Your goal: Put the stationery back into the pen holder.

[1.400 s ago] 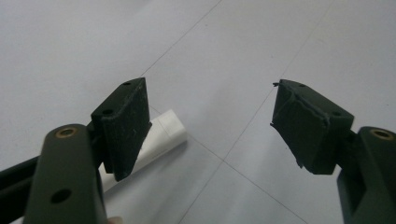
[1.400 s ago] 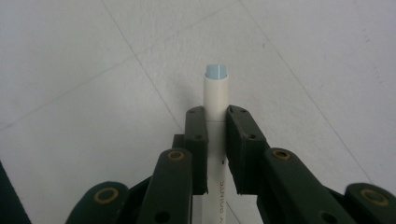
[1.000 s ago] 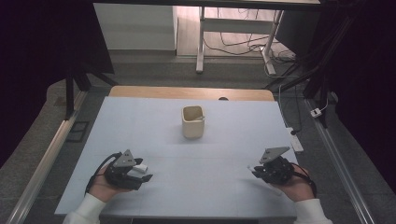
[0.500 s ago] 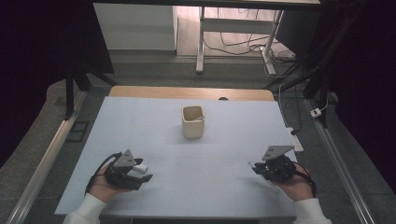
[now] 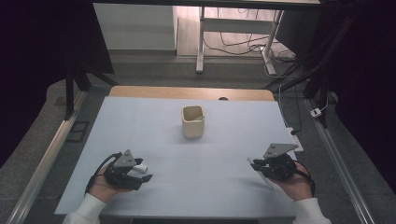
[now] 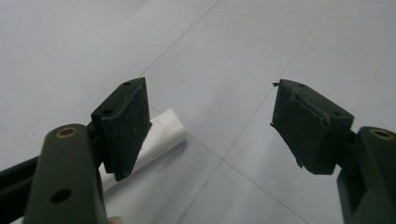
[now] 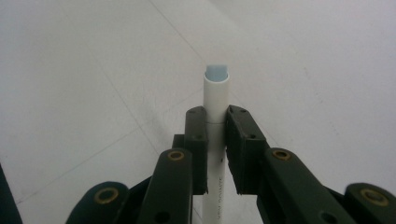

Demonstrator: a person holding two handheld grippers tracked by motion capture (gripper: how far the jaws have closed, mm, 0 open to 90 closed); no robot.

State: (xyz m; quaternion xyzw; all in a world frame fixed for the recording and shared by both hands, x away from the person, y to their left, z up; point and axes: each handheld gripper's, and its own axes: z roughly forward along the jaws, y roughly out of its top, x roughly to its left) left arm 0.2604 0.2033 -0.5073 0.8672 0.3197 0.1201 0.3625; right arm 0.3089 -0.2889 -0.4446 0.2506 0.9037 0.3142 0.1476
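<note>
- The right gripper (image 5: pixel 259 167) has its jaws pressed in on a slim white plastic marker pen (image 7: pixel 216 109); the barrel runs straight up between the pads, and its pale blue-grey tip pokes out beyond them.
- The left gripper (image 5: pixel 140 173) stands wide open with nothing between its pads; a short white plastic cap (image 6: pixel 159 135) lies on the table (image 5: pixel 224 186) just beside and partly behind its left pad.
- In the high view both hands sit low near the front edge, well apart, with the cream square ceramic cup (image 5: pixel 193 121) upright at mid-table, far from either.
- The work in hand looks like joining cap and pen, or dropping the pen into the cup; I cannot tell which.
- To cap it well: shift the open jaws sideways until the cap lies centred, close across its round body, lift, then line its mouth up with the pen's tip.
- Keep the right grip firm so the smooth barrel cannot slide back.
- The pen carries faint grey lettering low on the barrel, too small to read.
</note>
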